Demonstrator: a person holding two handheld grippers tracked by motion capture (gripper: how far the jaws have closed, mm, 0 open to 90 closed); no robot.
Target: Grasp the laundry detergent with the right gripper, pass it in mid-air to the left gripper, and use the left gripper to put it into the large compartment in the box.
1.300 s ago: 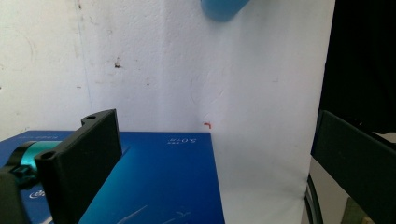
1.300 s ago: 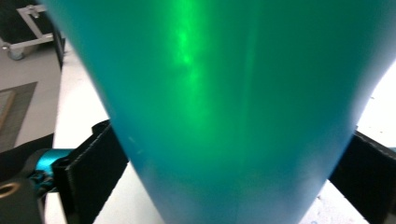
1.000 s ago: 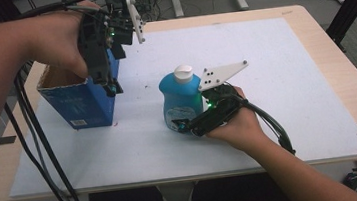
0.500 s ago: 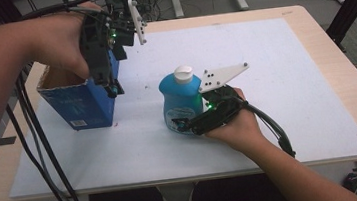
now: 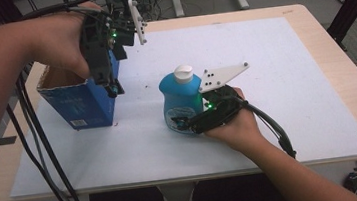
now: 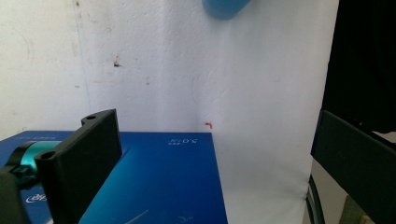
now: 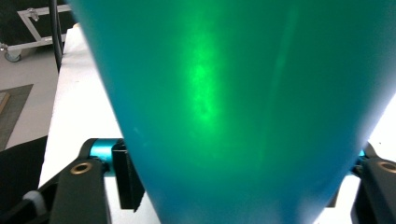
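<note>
So we're at the grab stage here. The blue bottle (image 5: pixel 182 100) with the white cap stands upright about mid-counter on the white mat (image 5: pixel 273 60), and our right gripper (image 5: pixel 189 122) has come in low from the near right, with its fingers on either side of the bottle's lower body. Those fingers have just been closing, and in the right gripper view the bottle (image 7: pixel 233 107) sits squarely between them, the left finger (image 7: pixel 126 177) right up against its wall. We'd call it pinched, or as good as.

Over at the left, our left gripper (image 5: pixel 109 85) hangs over the right wall of the open blue box (image 5: pixel 84 105). In the left gripper view one finger (image 6: pixel 88 158) sits over the box face (image 6: pixel 163 182) and the other is well off to the side, so they're spread and pinching nothing.

Our guess at what's next: firm up the squeeze, lift straight up so the bottle doesn't tip, then carry it left toward the box. The bottle looks slick and rounded, so a low grip might let it lean.
</note>
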